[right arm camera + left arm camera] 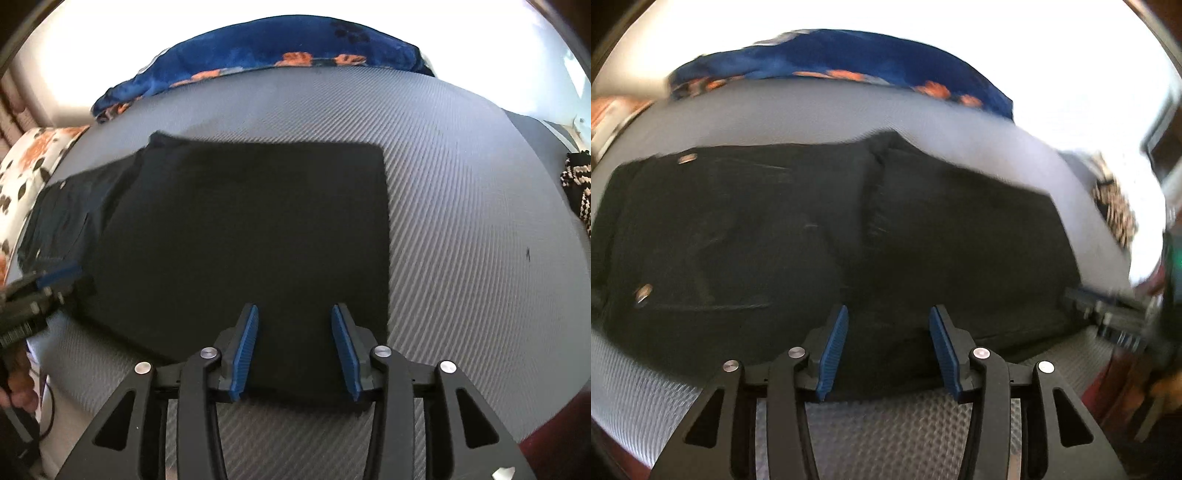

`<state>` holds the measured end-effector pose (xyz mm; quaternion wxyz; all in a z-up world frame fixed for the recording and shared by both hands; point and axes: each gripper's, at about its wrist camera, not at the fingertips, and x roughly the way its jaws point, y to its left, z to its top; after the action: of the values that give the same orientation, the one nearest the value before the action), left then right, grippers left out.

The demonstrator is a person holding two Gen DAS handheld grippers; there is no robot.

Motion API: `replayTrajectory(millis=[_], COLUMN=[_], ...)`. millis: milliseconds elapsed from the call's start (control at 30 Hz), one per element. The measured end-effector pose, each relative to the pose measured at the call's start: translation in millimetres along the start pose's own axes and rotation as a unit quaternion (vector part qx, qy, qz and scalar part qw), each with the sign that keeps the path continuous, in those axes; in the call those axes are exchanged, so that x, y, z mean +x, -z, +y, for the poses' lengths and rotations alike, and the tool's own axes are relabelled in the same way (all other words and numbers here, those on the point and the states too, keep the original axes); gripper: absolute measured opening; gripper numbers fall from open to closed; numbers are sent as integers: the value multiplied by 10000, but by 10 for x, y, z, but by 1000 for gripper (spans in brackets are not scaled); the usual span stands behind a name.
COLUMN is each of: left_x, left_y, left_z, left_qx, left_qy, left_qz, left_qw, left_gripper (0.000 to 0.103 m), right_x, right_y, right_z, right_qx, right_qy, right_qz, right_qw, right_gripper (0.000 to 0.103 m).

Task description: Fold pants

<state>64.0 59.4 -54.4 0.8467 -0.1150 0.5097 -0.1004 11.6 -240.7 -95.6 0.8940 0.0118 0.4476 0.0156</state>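
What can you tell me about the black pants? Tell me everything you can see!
The black pants look like soft dark cloth, lying flat on the grey ribbed mat. In the right wrist view they are already folded into a neat rectangle with straight edges. In the left wrist view, two round metal buttons show at one end and a crease runs across the middle. Both pairs of tongs, left and right, stand open over the near edge, pinching nothing.

Black pants [812,229] flat on grey mat [886,424], open left tool [888,314] above near hem.
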Motion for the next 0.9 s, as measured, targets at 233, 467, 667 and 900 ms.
replayTrajectory(millis=[233, 467, 667, 900], left_x=[-770, -1184, -1123, -749], left_y=[132, 552, 744, 847], left_z=[825, 1605, 2084, 2377], left_qx=[-1476, -2816, -3968, -4884], left_qy=[-142, -215, 530, 1400], left_qz=[-863, -1572, -1586, -1457], left_qw=[9852, 9463, 9026, 8489], left_gripper=[57, 57, 58, 58], right_x=[34, 242, 214, 32], right_y=[22, -158, -299, -440], right_z=[526, 1238, 1547, 1326], right_qx=[-350, -808, -845, -398], right_qy=[-469, -900, -1258, -1297], right_qz=[101, 327, 402, 137], right_qw=[9982, 9921, 9876, 9907], right_gripper=[42, 42, 61, 69])
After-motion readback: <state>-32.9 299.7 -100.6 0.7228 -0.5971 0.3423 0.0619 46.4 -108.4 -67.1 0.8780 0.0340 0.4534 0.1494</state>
